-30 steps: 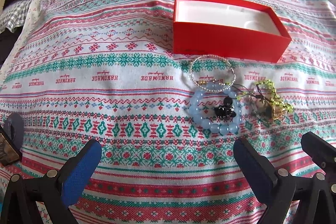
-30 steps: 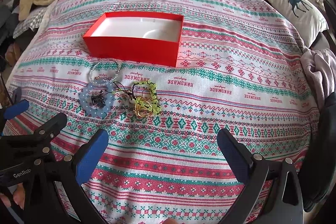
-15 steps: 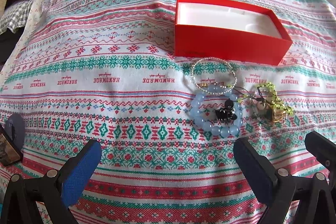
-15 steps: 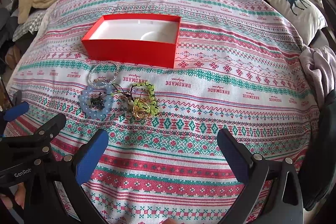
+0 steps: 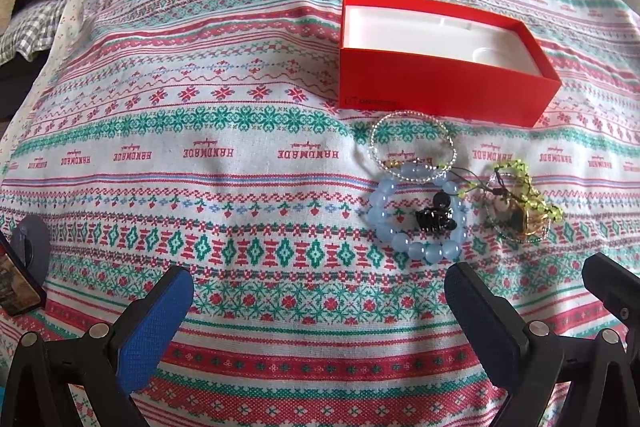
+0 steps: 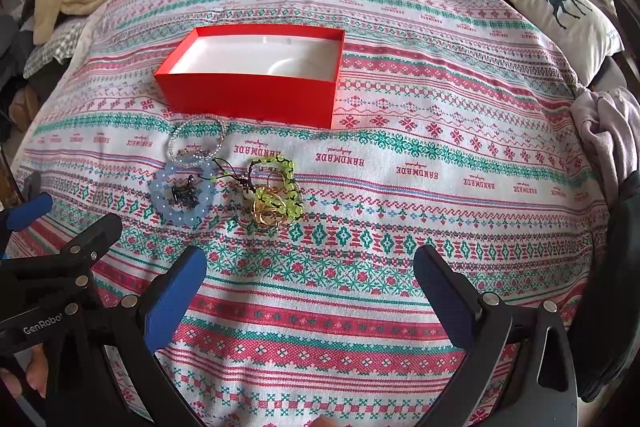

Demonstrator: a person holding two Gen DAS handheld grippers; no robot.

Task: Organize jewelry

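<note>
Left gripper (image 5: pixel 320 307) and right gripper (image 6: pixel 310 291) are both spread wide, holding nothing. Red box (image 6: pixel 248 95) on the bed is empty, and the blue bead bracelet (image 6: pixel 182 193), silver bracelet (image 6: pixel 196 141) and green-gold tangle (image 6: pixel 276 197) all lie in front of it, so basically nothing's sorted yet.

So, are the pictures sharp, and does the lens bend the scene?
Left wrist view: daylight soft, blue bead bracelet sharp, cloth stripes bowed by the fisheye. Right wrist view: same bending, dark corners, the red box evenly lit, no glare; both open tongs near the lens look slightly soft.
</note>
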